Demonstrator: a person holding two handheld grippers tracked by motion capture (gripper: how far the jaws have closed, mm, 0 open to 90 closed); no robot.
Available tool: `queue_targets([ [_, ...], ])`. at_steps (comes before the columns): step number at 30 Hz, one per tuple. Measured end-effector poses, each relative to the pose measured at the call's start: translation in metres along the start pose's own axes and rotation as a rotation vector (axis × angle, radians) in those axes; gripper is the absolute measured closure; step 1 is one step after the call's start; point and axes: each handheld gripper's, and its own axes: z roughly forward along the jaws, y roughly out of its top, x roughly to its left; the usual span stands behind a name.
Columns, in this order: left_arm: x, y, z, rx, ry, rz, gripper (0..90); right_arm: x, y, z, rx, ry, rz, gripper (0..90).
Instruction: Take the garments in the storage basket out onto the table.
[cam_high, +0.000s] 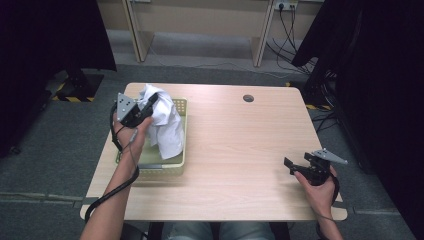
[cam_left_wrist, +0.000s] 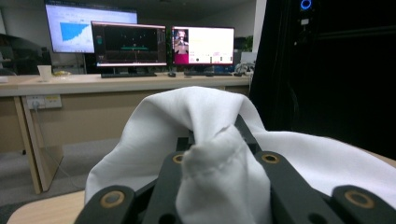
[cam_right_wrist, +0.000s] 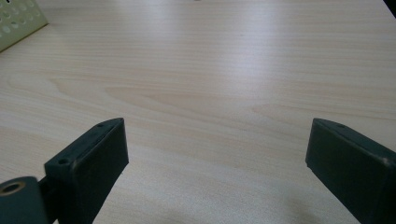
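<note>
White cloth: crumpled white fabric garment (cam_high: 165, 122), and I have it lifted by its top edge; the rest hangs down into the basket at the left side of the tabletop.
Cloth up close: in the left gripper view a bunched fold of the fabric (cam_left_wrist: 219, 182) is squeezed between the black jaws, with more of it draped over and behind them.
Left tool: my left tool (cam_high: 150, 102) is clamped tight on that fold, raised above the basket's far end, with its grey plate facing up.
Basket: pale yellow-green perforated plastic basket (cam_high: 172, 167) sits on the left part of the tabletop, its near rim bare, the cloth's lower end inside it.
Right tool: my right tool (cam_high: 291, 164) hangs low over the right side, near the front edge, well apart from the basket.
Right tool jaws: they stand wide apart with nothing between them, just bare wood (cam_right_wrist: 219, 107) below.
Tabletop: light wood-grain tabletop (cam_high: 240, 145), with a small round cable hole (cam_high: 248, 98) near its far edge.
</note>
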Motion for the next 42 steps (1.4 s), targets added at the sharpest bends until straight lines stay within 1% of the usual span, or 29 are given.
queue_targets([
  [8, -0.002, 0.02, -0.004, -0.082, 0.002, 0.007, 83.0, 0.0, 0.0, 0.0, 0.001, -0.001, -0.003, 6.1],
  [10, -0.003, 0.024, -0.005, -0.1, -0.003, 0.006, 83.0, 0.0, 0.0, 0.0, 0.001, -0.001, -0.003, 6.1],
  [13, -0.005, 0.029, -0.005, -0.128, -0.025, 0.006, 82.9, 0.0, 0.0, 0.0, 0.001, 0.0, -0.005, 6.2],
  [15, -0.006, 0.033, -0.005, -0.14, -0.027, 0.007, 82.9, 0.0, 0.0, 0.0, 0.002, 0.0, -0.004, 6.2],
  [22, -0.007, 0.04, -0.006, -0.162, -0.031, -0.001, 82.9, 0.001, 0.0, 0.0, 0.003, 0.0, -0.006, 6.2],
  [28, -0.005, 0.043, -0.008, -0.182, -0.031, -0.027, 82.9, 0.001, 0.0, 0.0, 0.004, 0.0, -0.007, 6.2],
  [39, -0.004, 0.051, -0.009, -0.211, -0.031, -0.047, 82.9, 0.001, 0.0, 0.001, 0.006, 0.0, -0.006, 6.2],
  [42, -0.005, 0.058, -0.01, -0.229, -0.037, -0.039, 82.9, 0.001, 0.0, 0.001, 0.008, 0.0, -0.005, 6.2],
])
